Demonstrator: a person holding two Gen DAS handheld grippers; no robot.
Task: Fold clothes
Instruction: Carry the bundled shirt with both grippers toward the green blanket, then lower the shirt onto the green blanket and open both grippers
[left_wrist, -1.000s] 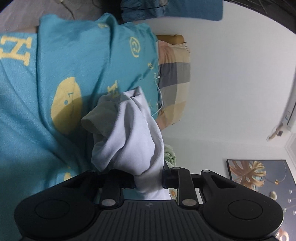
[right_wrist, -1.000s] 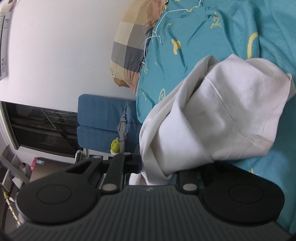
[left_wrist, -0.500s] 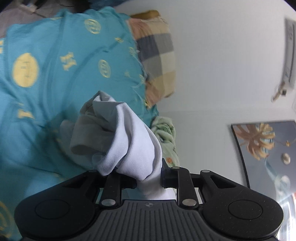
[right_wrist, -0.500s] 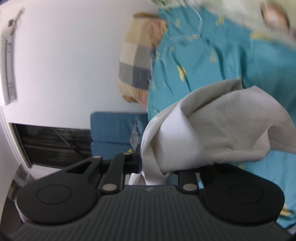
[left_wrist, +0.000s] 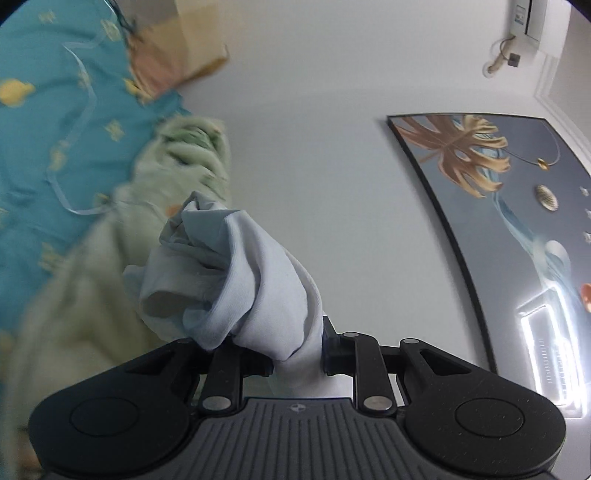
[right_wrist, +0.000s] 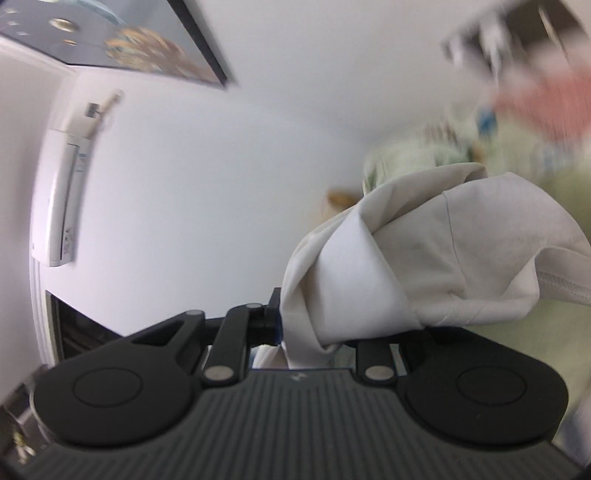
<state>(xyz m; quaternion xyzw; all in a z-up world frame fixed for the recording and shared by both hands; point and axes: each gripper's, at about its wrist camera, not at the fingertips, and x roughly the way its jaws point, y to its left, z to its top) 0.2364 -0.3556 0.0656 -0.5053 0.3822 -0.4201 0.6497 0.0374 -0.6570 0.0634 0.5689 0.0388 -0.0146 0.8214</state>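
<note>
1. A plain white wall (left_wrist: 314, 122) fills most of both wrist views, the two cameras pointing level across a bedroom.
2. At the left of the left wrist view lies a bed under a teal cover (left_wrist: 44, 155) with yellow motifs; a blurred pale green blanket (left_wrist: 92, 302) is heaped along its near edge, and a checked pillow (left_wrist: 177, 48) sits at the top.
3. A dark-framed picture (left_wrist: 498, 206) of a golden leaf hangs on the wall at the right of that view; its edge also shows at the top left of the right wrist view.
4. A white air conditioner (right_wrist: 62, 199) is mounted at the left of the right wrist view, with a dark opening below it.
5. The white garment (left_wrist: 236, 280) is off the bed, held up in front of the wall, bunched in loose folds; a hemmed edge shows at the right of the right wrist view.
6. The left gripper (left_wrist: 297, 363) has its jaws pinching a gathered twist of the garment.
7. The right gripper (right_wrist: 314, 332) likewise has its jaws clamped on a wad of the same white cloth, which billows rightward.
</note>
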